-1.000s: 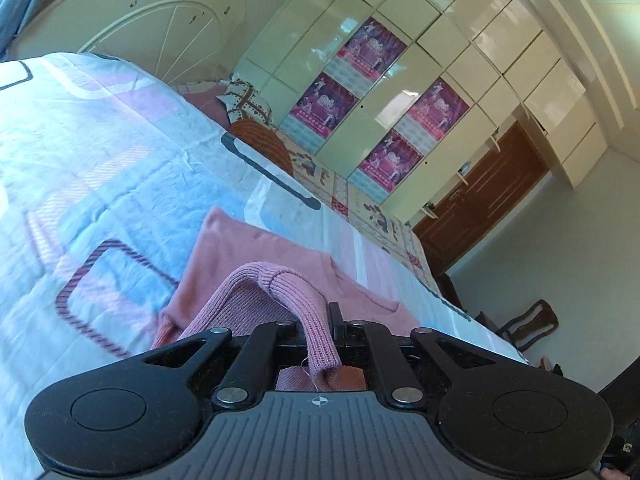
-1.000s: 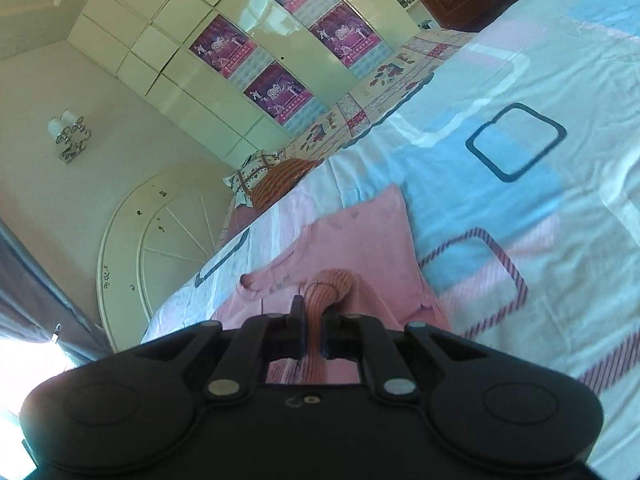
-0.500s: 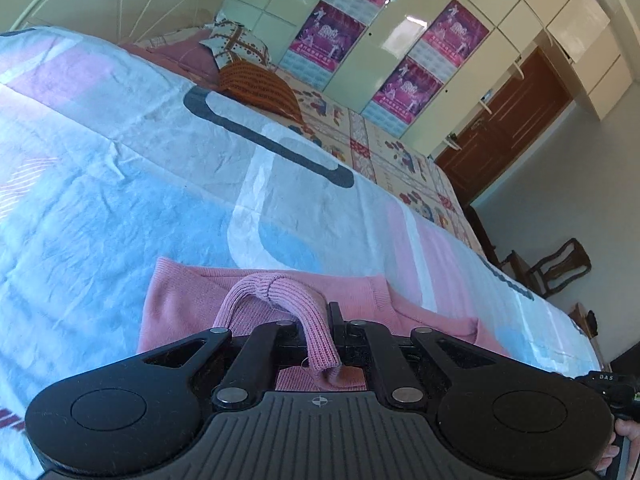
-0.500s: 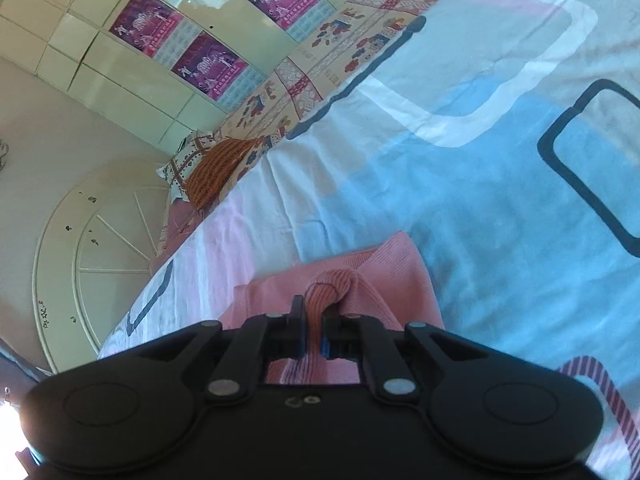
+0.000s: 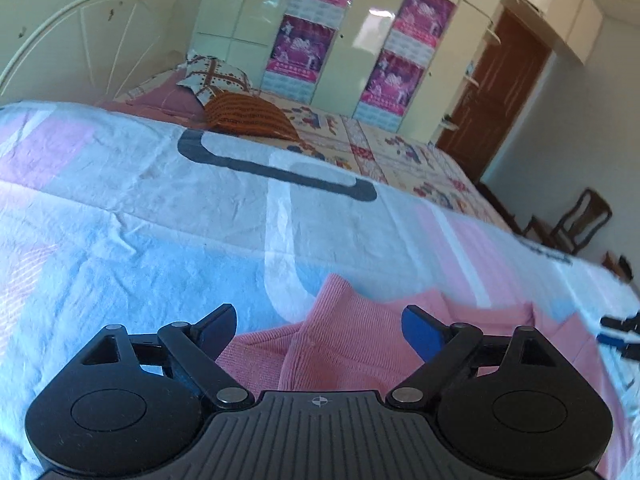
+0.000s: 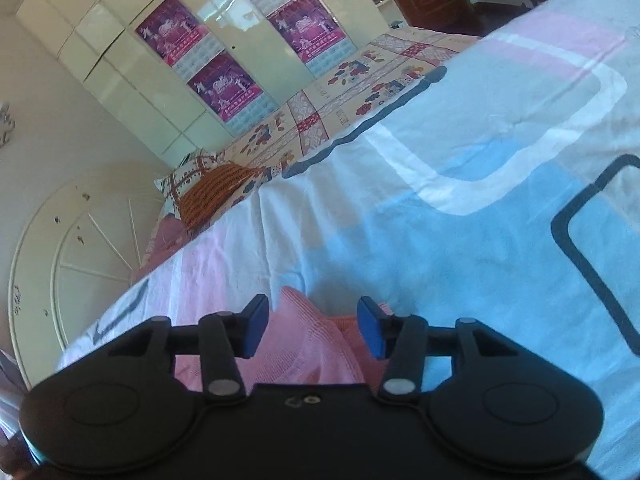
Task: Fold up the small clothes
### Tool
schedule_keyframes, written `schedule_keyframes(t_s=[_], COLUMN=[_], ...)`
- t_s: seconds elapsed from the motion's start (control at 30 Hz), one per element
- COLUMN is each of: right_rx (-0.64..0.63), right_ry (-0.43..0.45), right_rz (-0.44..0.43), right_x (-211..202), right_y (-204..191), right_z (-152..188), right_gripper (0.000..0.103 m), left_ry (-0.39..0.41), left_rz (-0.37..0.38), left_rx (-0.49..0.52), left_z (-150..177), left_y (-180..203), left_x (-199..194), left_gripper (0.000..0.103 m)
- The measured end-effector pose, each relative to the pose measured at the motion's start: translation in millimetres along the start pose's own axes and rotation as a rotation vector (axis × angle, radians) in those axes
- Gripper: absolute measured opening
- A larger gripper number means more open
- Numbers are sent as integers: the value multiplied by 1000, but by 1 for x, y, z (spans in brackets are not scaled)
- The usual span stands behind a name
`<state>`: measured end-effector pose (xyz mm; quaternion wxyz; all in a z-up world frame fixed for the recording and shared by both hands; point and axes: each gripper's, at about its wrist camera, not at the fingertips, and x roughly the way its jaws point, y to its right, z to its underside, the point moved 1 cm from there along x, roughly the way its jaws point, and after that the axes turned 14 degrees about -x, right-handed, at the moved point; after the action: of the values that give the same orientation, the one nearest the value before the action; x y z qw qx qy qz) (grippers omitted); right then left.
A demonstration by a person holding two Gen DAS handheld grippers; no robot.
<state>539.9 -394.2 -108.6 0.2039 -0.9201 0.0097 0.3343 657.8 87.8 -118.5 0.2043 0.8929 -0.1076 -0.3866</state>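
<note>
- The pink knit garment [image 5: 344,344] lies on the bedspread [image 5: 160,216], folded over itself, its long axis running left to right across the left wrist view.
- Its ribbed fold edge points toward the far pillows [image 5: 244,114].
- The left gripper [image 5: 318,330] has just been opening; its jaws stand wide, pads clear of the knit below.
- The right gripper [image 6: 312,326] has also just been opening, about half spread, with the garment's other end [image 6: 304,340] lying loose between the 2 pads.
</note>
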Motion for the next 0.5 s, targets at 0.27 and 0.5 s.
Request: schedule_keyframes(t_s=[0.27, 0.5], right_rx=[-386, -401], right_ry=[-131, 26], right_rz=[139, 155], right_x=[25, 0], right_y=[-41, -43], right_z=[10, 15], right_gripper=[10, 9], left_ry=[-25, 120], left_rz=[-79, -79], left_rx=[217, 100], left_z=[20, 29], left_y=[27, 4], left_x=[12, -13], left_gripper=[7, 7])
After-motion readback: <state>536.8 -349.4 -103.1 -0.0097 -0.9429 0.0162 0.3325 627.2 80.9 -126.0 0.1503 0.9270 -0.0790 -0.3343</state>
